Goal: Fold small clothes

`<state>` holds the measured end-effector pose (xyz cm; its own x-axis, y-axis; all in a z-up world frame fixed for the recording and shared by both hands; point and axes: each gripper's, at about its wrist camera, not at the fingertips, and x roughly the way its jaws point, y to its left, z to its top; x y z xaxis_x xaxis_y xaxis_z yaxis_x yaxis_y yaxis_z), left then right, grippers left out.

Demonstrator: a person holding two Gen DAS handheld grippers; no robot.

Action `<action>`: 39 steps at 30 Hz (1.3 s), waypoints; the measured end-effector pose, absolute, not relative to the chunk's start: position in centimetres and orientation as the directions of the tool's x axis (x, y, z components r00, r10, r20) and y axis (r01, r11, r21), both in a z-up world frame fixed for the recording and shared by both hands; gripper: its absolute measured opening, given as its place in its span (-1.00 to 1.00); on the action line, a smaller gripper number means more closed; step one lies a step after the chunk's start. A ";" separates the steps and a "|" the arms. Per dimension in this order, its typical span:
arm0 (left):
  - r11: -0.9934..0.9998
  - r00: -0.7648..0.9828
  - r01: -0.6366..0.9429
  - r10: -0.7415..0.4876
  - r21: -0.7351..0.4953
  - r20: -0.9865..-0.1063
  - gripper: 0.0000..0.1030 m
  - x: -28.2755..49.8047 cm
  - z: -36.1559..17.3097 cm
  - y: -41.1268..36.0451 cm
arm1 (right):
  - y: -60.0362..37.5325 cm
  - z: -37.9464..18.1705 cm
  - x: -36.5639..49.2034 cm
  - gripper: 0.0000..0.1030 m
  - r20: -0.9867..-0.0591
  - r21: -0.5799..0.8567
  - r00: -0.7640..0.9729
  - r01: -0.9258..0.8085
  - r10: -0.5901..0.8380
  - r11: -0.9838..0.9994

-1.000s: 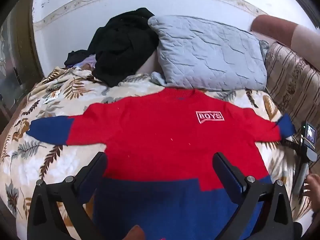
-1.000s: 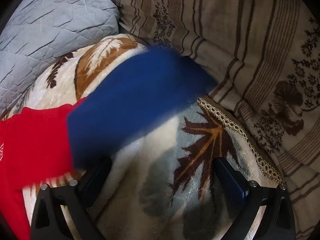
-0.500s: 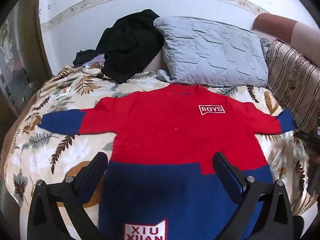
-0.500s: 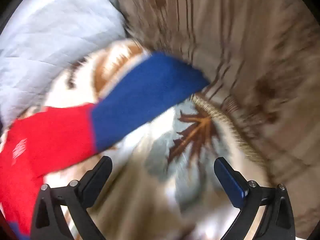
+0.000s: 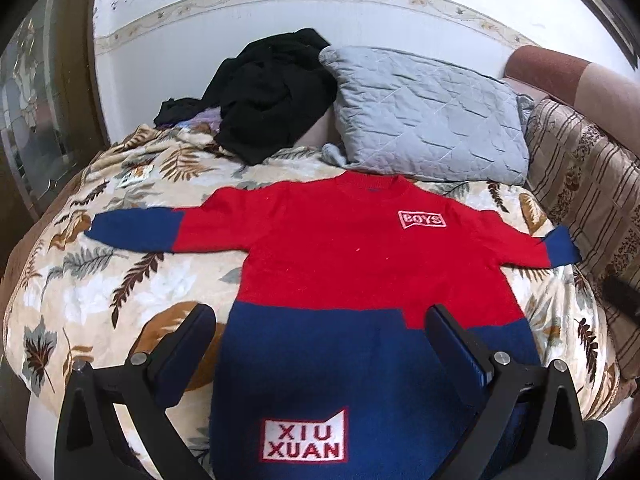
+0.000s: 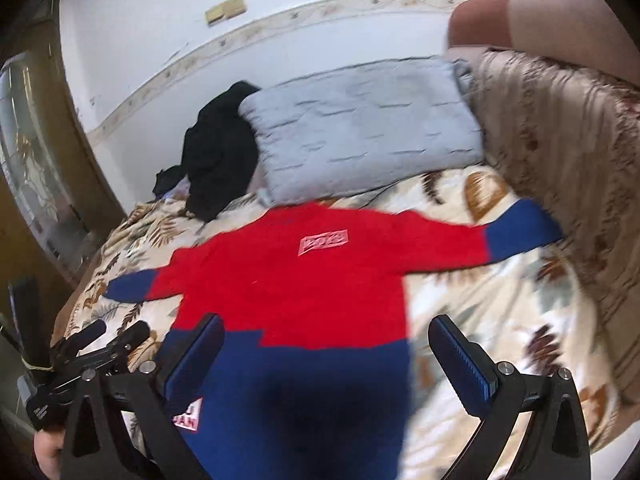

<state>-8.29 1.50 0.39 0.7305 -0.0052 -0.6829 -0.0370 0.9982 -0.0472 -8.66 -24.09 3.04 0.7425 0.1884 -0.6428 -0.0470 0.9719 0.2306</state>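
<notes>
A small red and blue sweater (image 5: 352,264) lies flat, face up, on a leaf-print blanket (image 5: 100,280), both sleeves spread wide. It carries a "BOYS" patch on the chest and a "XIU XUAN" patch near the hem. My left gripper (image 5: 320,340) is open above the blue lower part, holding nothing. In the right wrist view the same sweater (image 6: 304,280) appears blurred, and my right gripper (image 6: 324,344) is open above its lower right side, holding nothing. The left gripper (image 6: 116,336) shows at the lower left of that view, held by a hand.
A grey quilted pillow (image 5: 428,116) and a heap of black clothes (image 5: 268,92) sit at the head of the bed against the white wall. A striped brown cushion (image 5: 580,184) borders the right side. A glass-panelled door (image 5: 28,92) stands at the left.
Both grippers have pulled back toward the foot of the bed. The right one has swung away from the blue right cuff and now faces the whole sweater. The sweater lies still.
</notes>
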 end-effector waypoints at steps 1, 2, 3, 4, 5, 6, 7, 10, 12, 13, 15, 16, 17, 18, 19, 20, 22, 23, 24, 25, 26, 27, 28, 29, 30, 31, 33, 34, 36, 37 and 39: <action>0.998 0.726 -0.042 -0.003 -0.048 -0.687 1.00 -8.3 0.1 1.8 | -22.4 2.1 -8.5 1.00 -0.652 0.225 0.734 -0.051 0.190 0.973; 0.998 0.724 -0.045 0.001 -0.046 -0.690 1.00 -8.4 -0.1 2.0 | -21.5 1.4 -8.5 1.00 -0.658 0.221 0.729 -0.052 0.188 0.974; 0.998 0.724 -0.050 0.006 -0.044 -0.690 1.00 -8.4 -0.3 2.1 | -21.1 1.0 -8.7 1.00 -0.662 0.222 0.726 -0.050 0.188 0.974; 0.998 0.723 -0.056 0.011 -0.043 -0.691 1.00 -8.4 -0.5 2.4 | -20.1 0.3 -8.7 1.00 -0.666 0.220 0.723 -0.049 0.186 0.974; 0.997 0.719 -0.059 0.009 -0.048 -0.695 1.00 -8.4 -0.7 2.5 | -20.5 0.4 -8.2 1.00 -0.669 0.221 0.719 -0.049 0.188 0.974; 0.997 0.716 -0.060 0.006 -0.052 -0.698 1.00 -8.4 -0.9 2.7 | -20.5 0.4 -8.0 1.00 -0.674 0.213 0.715 -0.050 0.184 0.976; 0.997 0.713 -0.064 0.008 -0.054 -0.701 1.00 -8.3 -1.1 2.8 | -20.1 0.0 -7.6 1.00 -0.680 0.198 0.713 -0.046 0.171 0.979; 0.997 0.712 -0.062 0.007 -0.053 -0.702 1.00 -8.2 -1.3 2.6 | -19.7 -0.4 -7.1 1.00 -0.684 0.179 0.711 -0.056 0.165 0.982; 0.997 0.714 -0.061 0.009 -0.049 -0.701 1.00 -8.2 -1.3 2.3 | -19.7 -0.4 -7.1 1.00 -0.685 0.164 0.711 -0.059 0.157 0.985; 0.997 0.713 -0.058 0.005 -0.051 -0.702 1.00 -8.1 -1.3 2.3 | -19.6 -0.5 -7.0 1.00 -0.685 0.160 0.711 -0.061 0.155 0.985; 0.997 0.710 -0.055 0.004 -0.049 -0.704 1.00 -8.0 -1.2 2.1 | -19.5 -0.3 -7.1 1.00 -0.684 0.157 0.714 -0.057 0.150 0.986; 0.997 0.710 -0.054 0.006 -0.047 -0.704 1.00 -8.0 -1.2 2.0 | -19.4 -0.4 -7.0 1.00 -0.685 0.155 0.713 -0.059 0.150 0.986; 0.998 0.709 -0.052 0.004 -0.047 -0.705 1.00 -7.9 -1.2 1.9 | -19.4 -0.5 -7.0 1.00 -0.687 0.155 0.711 -0.061 0.151 0.986; 0.998 0.708 -0.051 0.002 -0.048 -0.706 1.00 -7.9 -1.2 1.9 | -19.4 -0.6 -6.9 1.00 -0.688 0.152 0.710 -0.063 0.151 0.986; 0.998 0.707 -0.051 0.004 -0.046 -0.707 1.00 -7.8 -1.1 1.9 | -19.4 -0.7 -6.8 1.00 -0.687 0.152 0.710 -0.066 0.153 0.986; 0.998 0.706 -0.053 0.007 -0.042 -0.708 1.00 -7.8 -1.1 1.9 | -19.3 -0.8 -6.8 1.00 -0.686 0.152 0.711 -0.069 0.155 0.986; 0.998 0.704 -0.054 0.006 -0.045 -0.710 1.00 -7.6 -1.1 2.0 | -19.2 -0.9 -6.7 1.00 -0.683 0.153 0.713 -0.071 0.158 0.986; 0.997 0.703 -0.055 0.007 -0.045 -0.711 1.00 -7.6 -1.1 2.0 | -19.0 -0.9 -6.6 1.00 -0.683 0.155 0.713 -0.074 0.161 0.985; 0.998 0.702 -0.056 0.009 -0.042 -0.712 1.00 -7.5 -1.2 1.9 | -18.9 -0.9 -6.5 1.00 -0.684 0.156 0.711 -0.078 0.165 0.985; 0.998 0.700 -0.055 0.011 -0.039 -0.714 1.00 -7.5 -1.2 1.9 | -18.9 -0.9 -6.4 1.00 -0.685 0.155 0.710 -0.081 0.166 0.985; 0.998 0.700 -0.055 0.010 -0.039 -0.714 1.00 -7.5 -1.2 1.9 | -18.8 -1.0 -6.4 1.00 -0.684 0.153 0.710 -0.084 0.167 0.985; 0.998 0.699 -0.055 0.012 -0.037 -0.715 1.00 -7.4 -1.3 1.9 | -18.7 -1.0 -6.4 1.00 -0.683 0.151 0.711 -0.086 0.166 0.985; 0.998 0.698 -0.055 0.013 -0.035 -0.716 1.00 -7.4 -1.3 1.8 | -18.6 -1.0 -6.3 1.00 -0.682 0.149 0.713 -0.086 0.166 0.985; 0.998 0.697 -0.054 0.012 -0.036 -0.717 1.00 -7.3 -1.3 1.8 | -18.6 -1.0 -6.3 1.00 -0.681 0.148 0.713 -0.089 0.166 0.985; 0.998 0.696 -0.052 0.011 -0.036 -0.718 1.00 -7.3 -1.3 1.7 | -18.6 -1.0 -6.2 1.00 -0.681 0.148 0.713 -0.089 0.167 0.985; 0.998 0.696 -0.051 0.012 -0.033 -0.718 1.00 -7.2 -1.4 1.7 | -18.6 -1.1 -6.1 1.00 -0.683 0.148 0.711 -0.090 0.168 0.985; 0.998 0.694 -0.050 0.012 -0.030 -0.719 1.00 -7.1 -1.4 1.5 | -18.6 -1.0 -6.1 1.00 -0.683 0.148 0.711 -0.088 0.166 0.985; 0.998 0.694 -0.048 0.011 -0.031 -0.720 1.00 -7.1 -1.4 1.5 | -18.7 -1.0 -6.0 1.00 -0.683 0.150 0.711 -0.088 0.167 0.985; 0.998 0.694 -0.049 0.013 -0.029 -0.720 1.00 -7.0 -1.4 1.4 | -18.7 -1.0 -5.9 1.00 -0.682 0.150 0.713 -0.086 0.166 0.985; 0.998 0.694 -0.048 0.012 -0.029 -0.720 1.00 -6.9 -1.3 1.4 | -18.8 -1.0 -5.8 1.00 -0.681 0.149 0.713 -0.086 0.165 0.985; 0.998 0.694 -0.048 0.011 -0.030 -0.720 1.00 -6.9 -1.3 1.3 | -18.8 -1.0 -5.8 1.00 -0.682 0.149 0.712 -0.088 0.167 0.985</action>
